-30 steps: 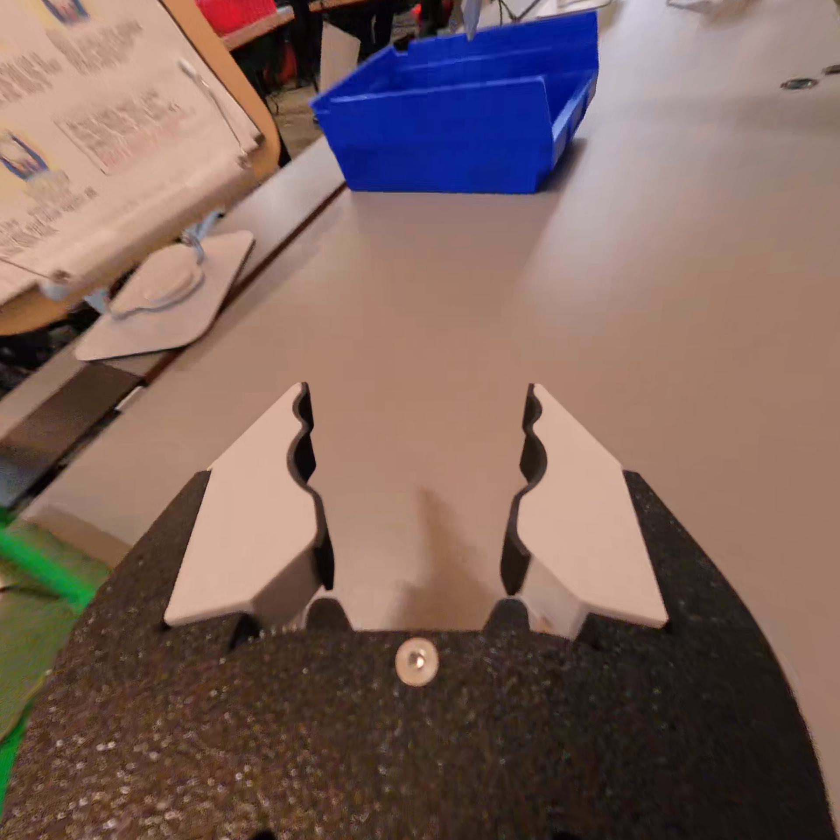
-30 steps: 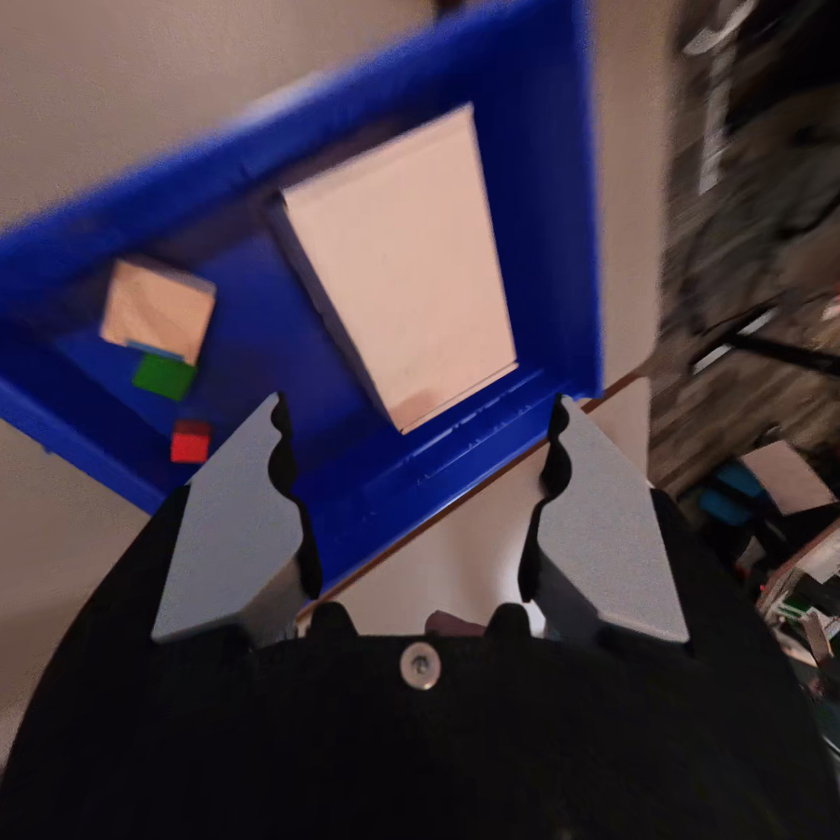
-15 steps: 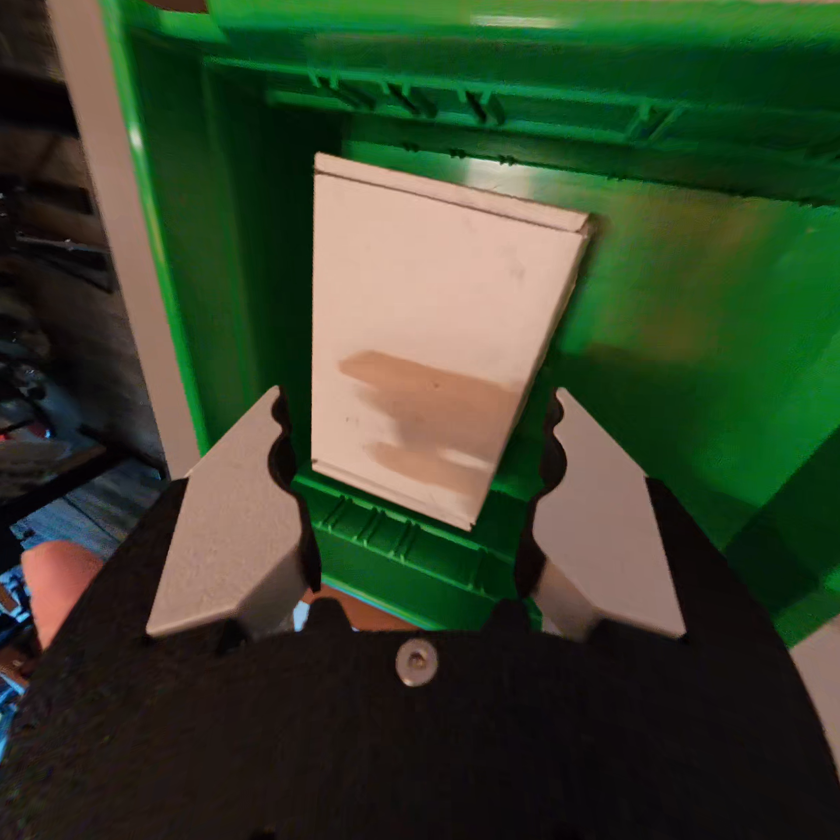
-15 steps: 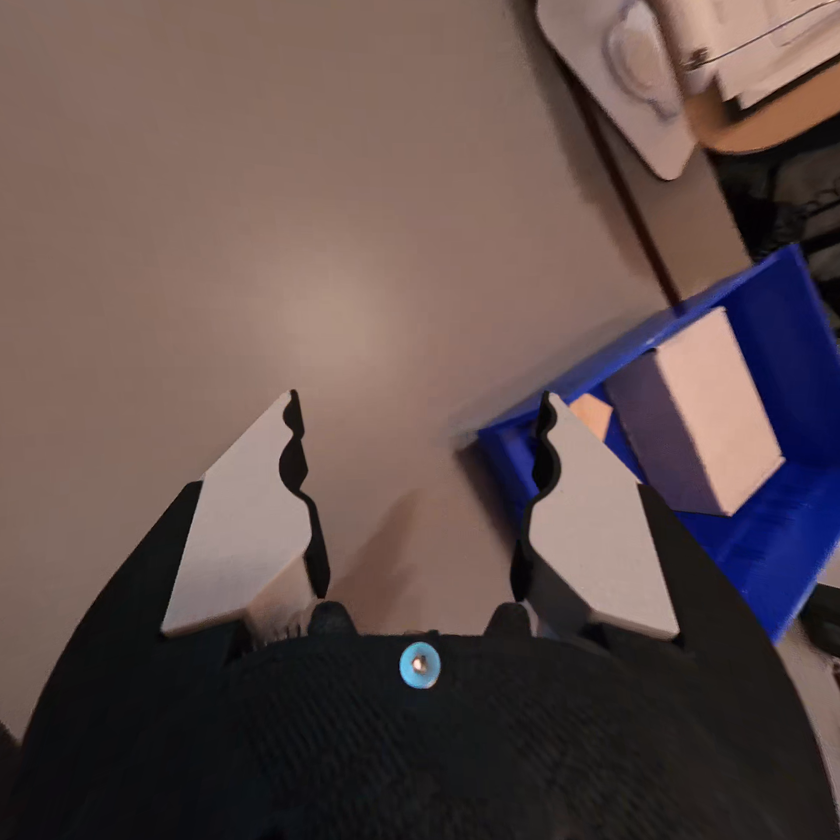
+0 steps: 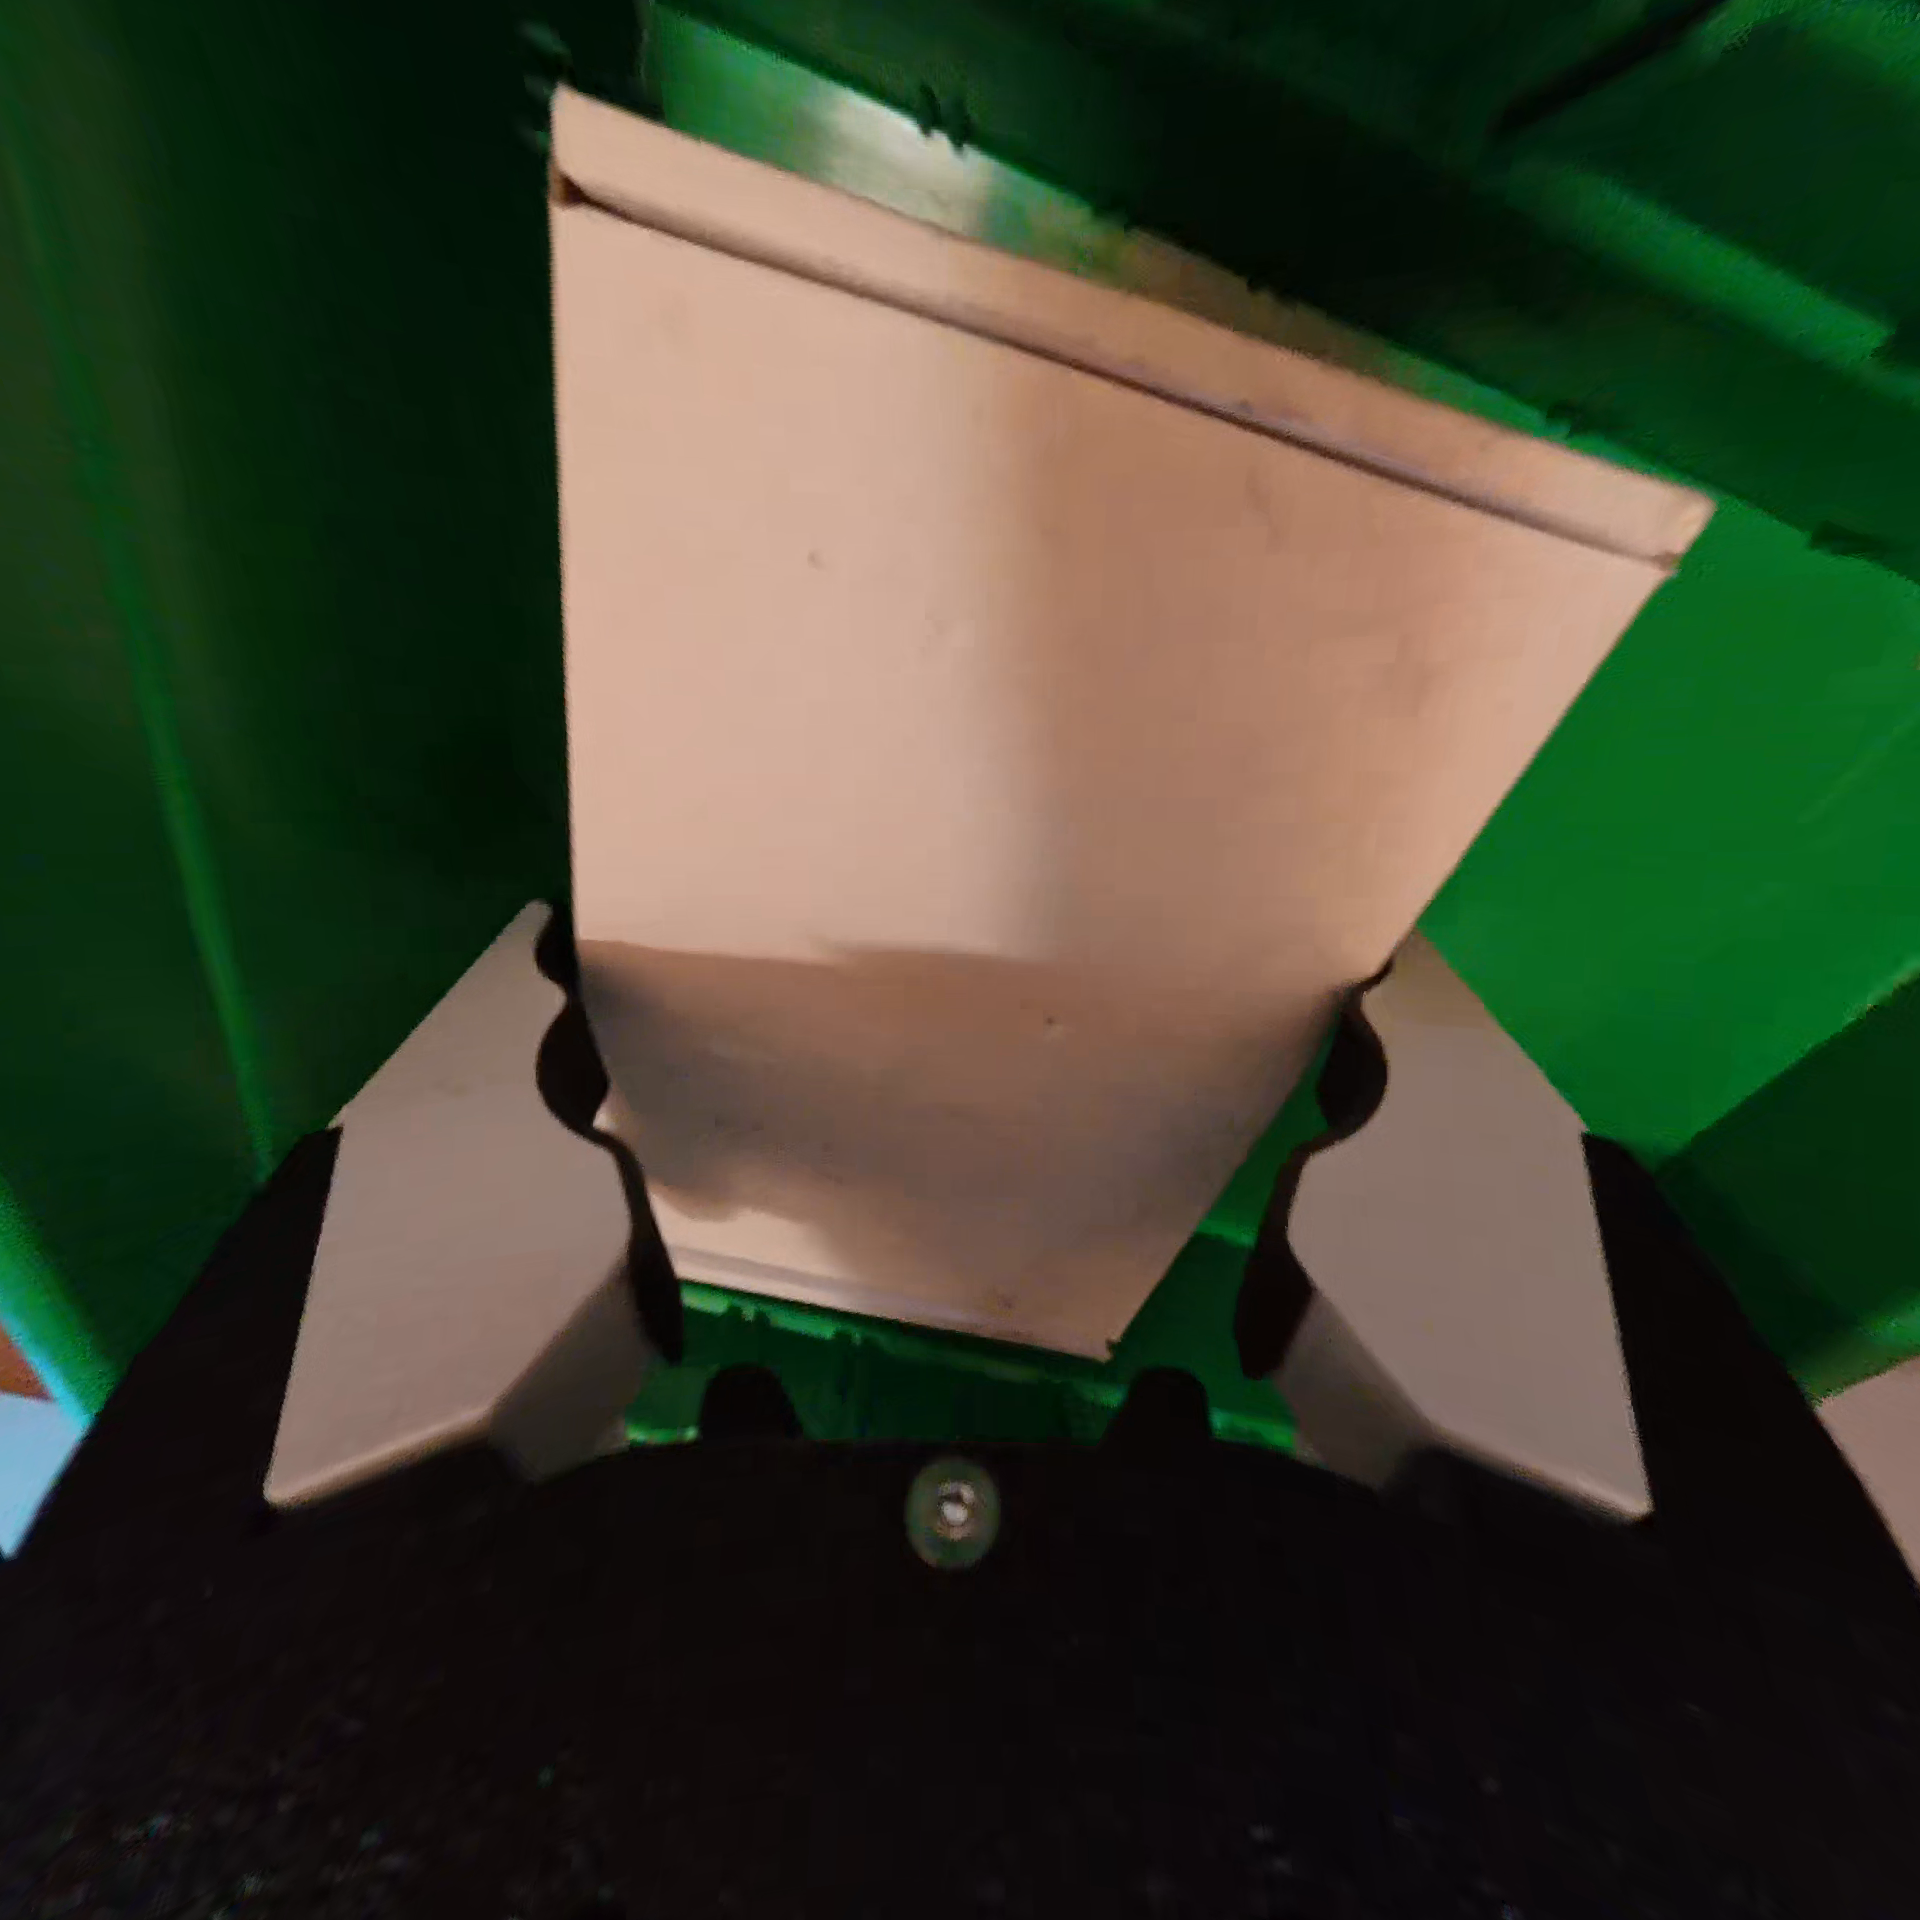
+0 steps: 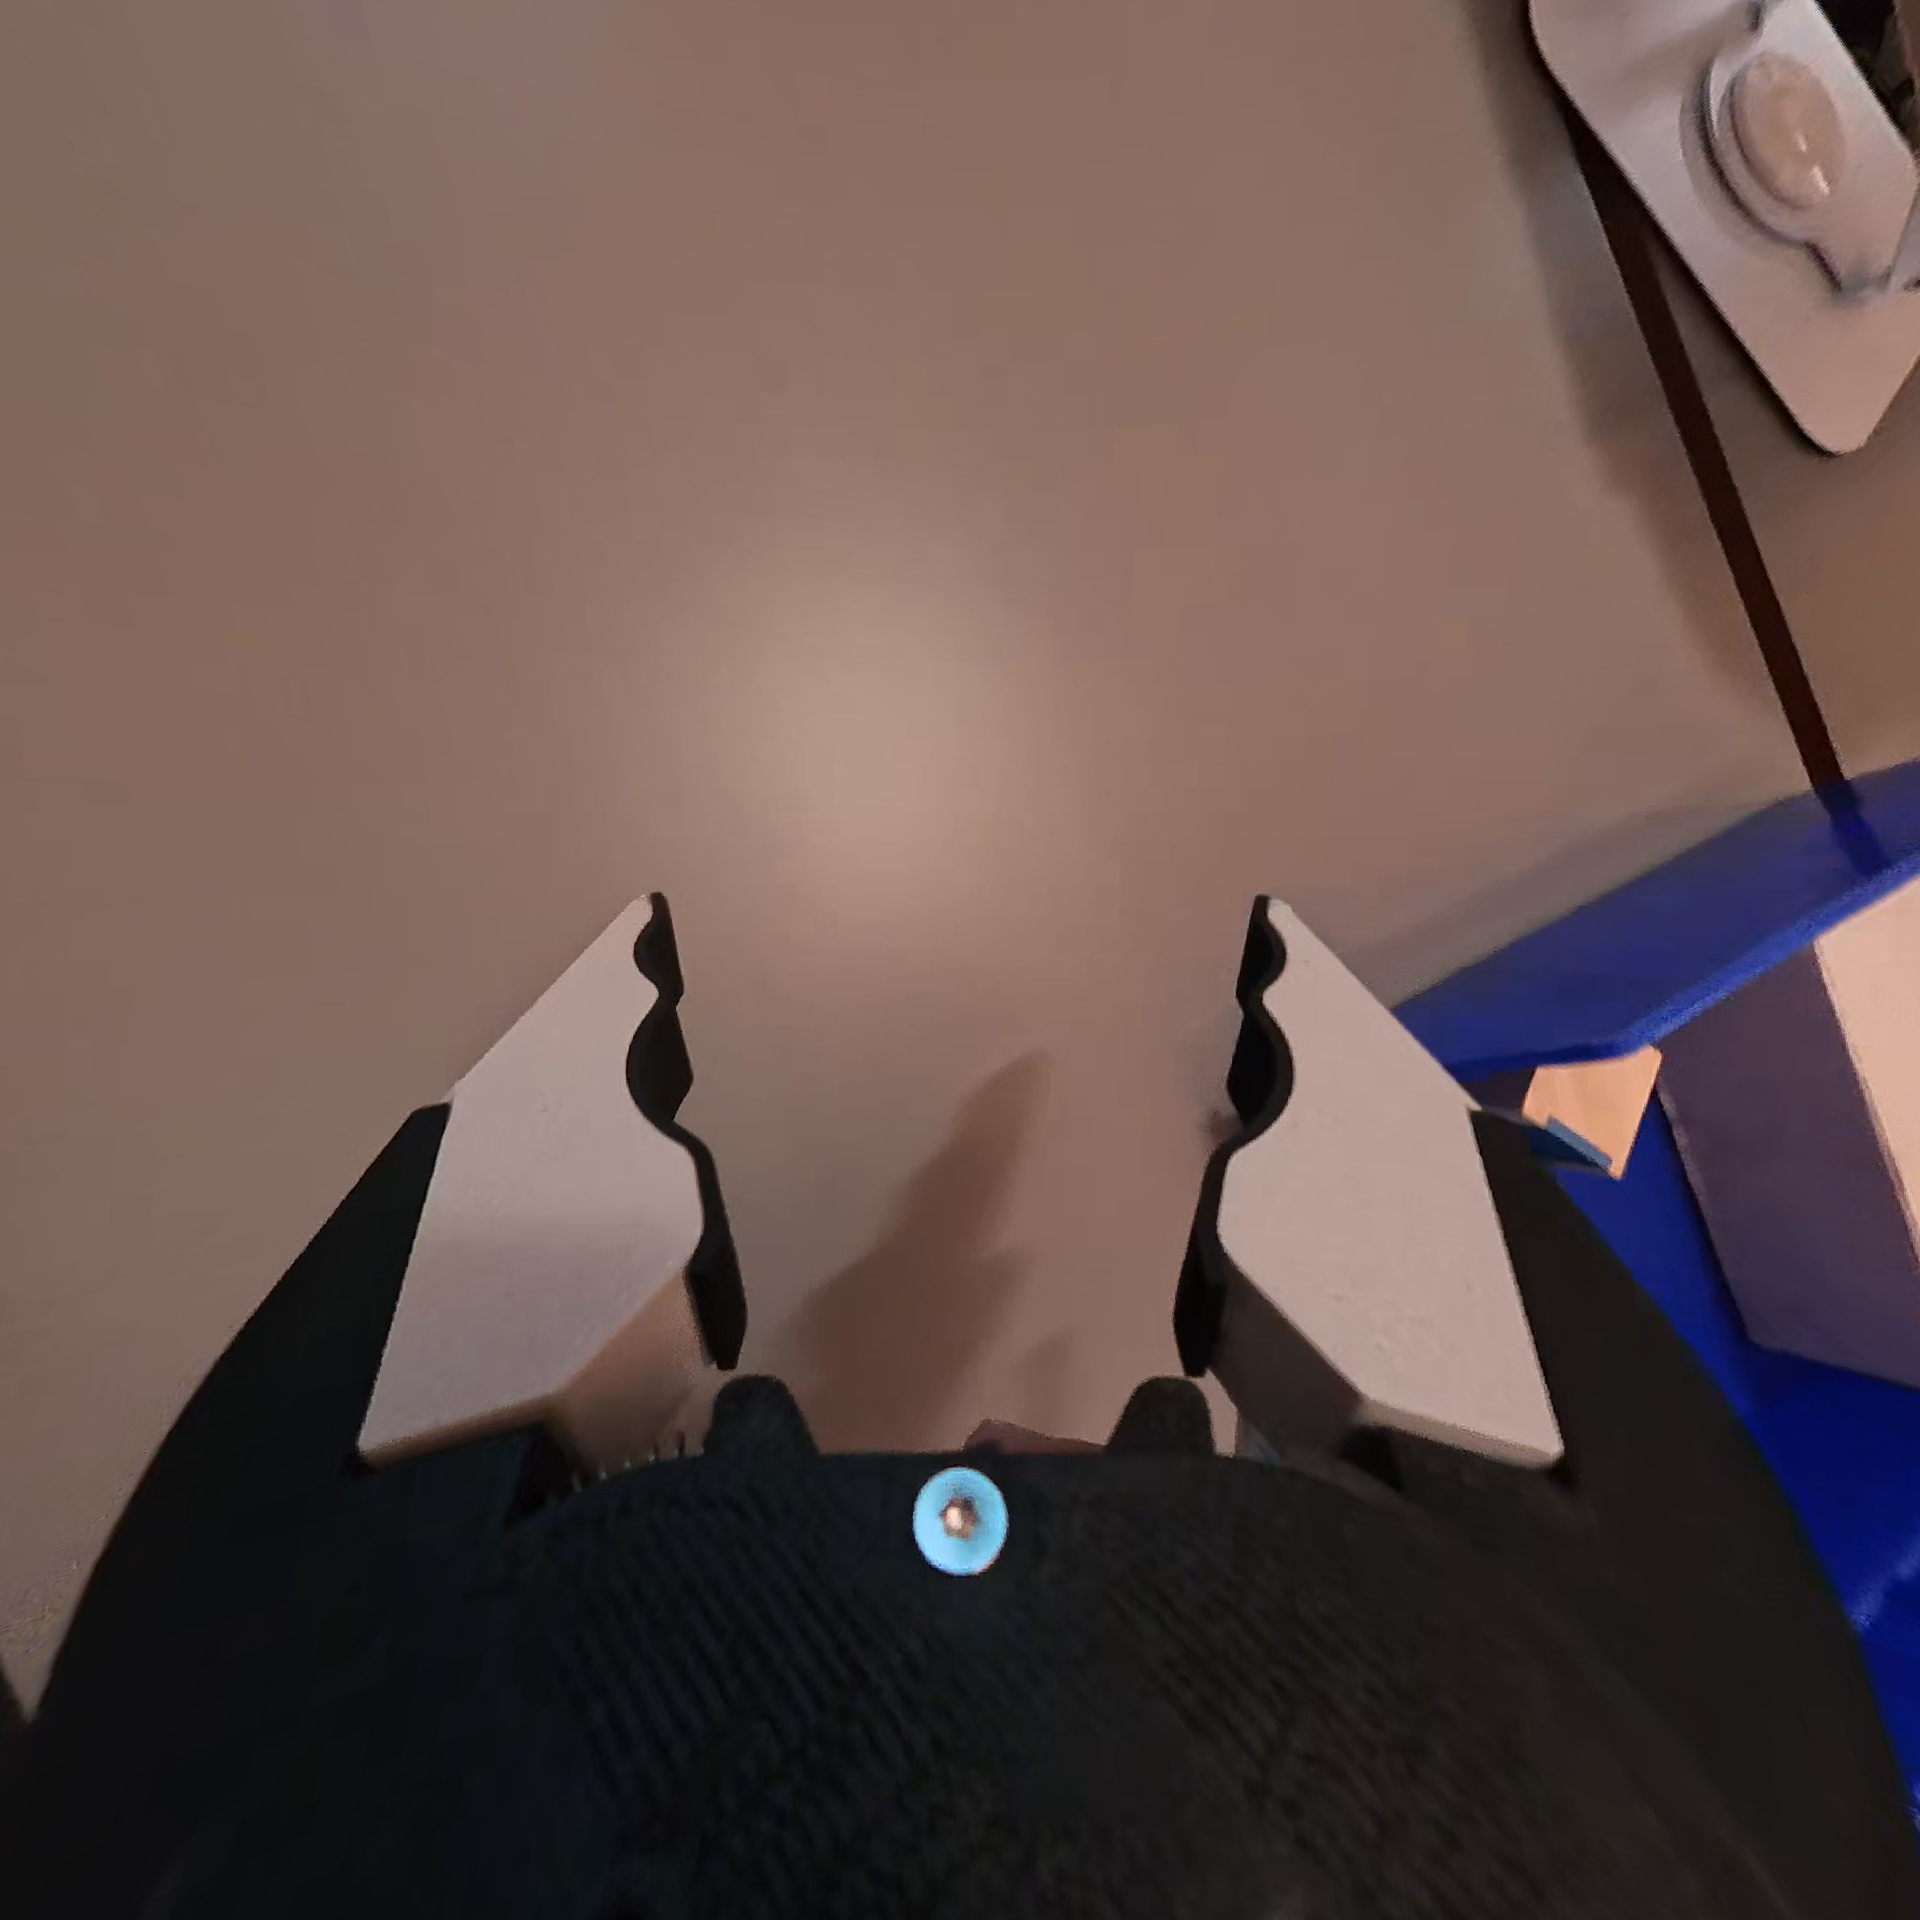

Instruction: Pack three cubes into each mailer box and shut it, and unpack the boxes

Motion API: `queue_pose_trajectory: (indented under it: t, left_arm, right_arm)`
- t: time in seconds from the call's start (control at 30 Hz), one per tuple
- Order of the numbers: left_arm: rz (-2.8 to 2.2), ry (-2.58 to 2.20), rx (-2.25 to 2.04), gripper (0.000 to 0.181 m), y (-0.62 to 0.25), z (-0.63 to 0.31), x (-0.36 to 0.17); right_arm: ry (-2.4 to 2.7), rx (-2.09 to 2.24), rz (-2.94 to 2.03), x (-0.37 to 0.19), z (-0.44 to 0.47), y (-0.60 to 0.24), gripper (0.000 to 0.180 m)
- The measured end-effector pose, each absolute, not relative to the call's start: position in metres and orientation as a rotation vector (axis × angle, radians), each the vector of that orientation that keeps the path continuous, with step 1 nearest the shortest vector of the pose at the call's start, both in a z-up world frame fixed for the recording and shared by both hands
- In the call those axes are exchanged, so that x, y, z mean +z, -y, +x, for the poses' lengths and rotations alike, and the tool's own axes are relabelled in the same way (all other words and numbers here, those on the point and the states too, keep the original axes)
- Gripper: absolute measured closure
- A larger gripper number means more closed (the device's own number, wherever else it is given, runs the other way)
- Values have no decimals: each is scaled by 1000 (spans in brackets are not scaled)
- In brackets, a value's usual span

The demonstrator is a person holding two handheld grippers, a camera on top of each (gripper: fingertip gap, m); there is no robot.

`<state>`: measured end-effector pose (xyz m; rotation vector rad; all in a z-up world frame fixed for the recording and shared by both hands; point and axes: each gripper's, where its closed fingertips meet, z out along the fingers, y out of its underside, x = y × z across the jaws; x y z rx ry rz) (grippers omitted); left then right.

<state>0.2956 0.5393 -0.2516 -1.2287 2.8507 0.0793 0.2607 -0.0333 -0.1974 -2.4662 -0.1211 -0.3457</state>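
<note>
Left wrist view: closed mailer box (image 5: 997, 665) lies flat, lengthwise away.

Smooth, matte grey-beige counter (image 6: 831, 468), with a soft light patch near the middle of the right wrist view. At the counter's right side, a blue plastic bin (image 6: 1662, 977) resting directly on the surface, its rim reaching to a dark seam (image 6: 1714, 499) that runs along the top. Beyond that seam, at the upper right corner, a flat white rounded-corner base plate (image 6: 1704, 197) with a round raised knob lying on the surface.
</note>
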Motion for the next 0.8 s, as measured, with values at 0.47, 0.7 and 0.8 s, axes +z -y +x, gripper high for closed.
queue_pose_trajectory:
  t: [0.47,0.7,0.8]
  left_arm:
    - [-1162,-2757,174,45,-496,251,-127]
    - [-1070,-2743,113,45,-373,220,-80]
    - [-1145,-2754,-15,45,-293,202,-106]
  right_arm:
    - [221,-481,-2288,-177,253,-23,84]
    - [287,-600,-2229,-168,245,-28,93]
    - [268,-643,-2210,-161,247,-20,95]
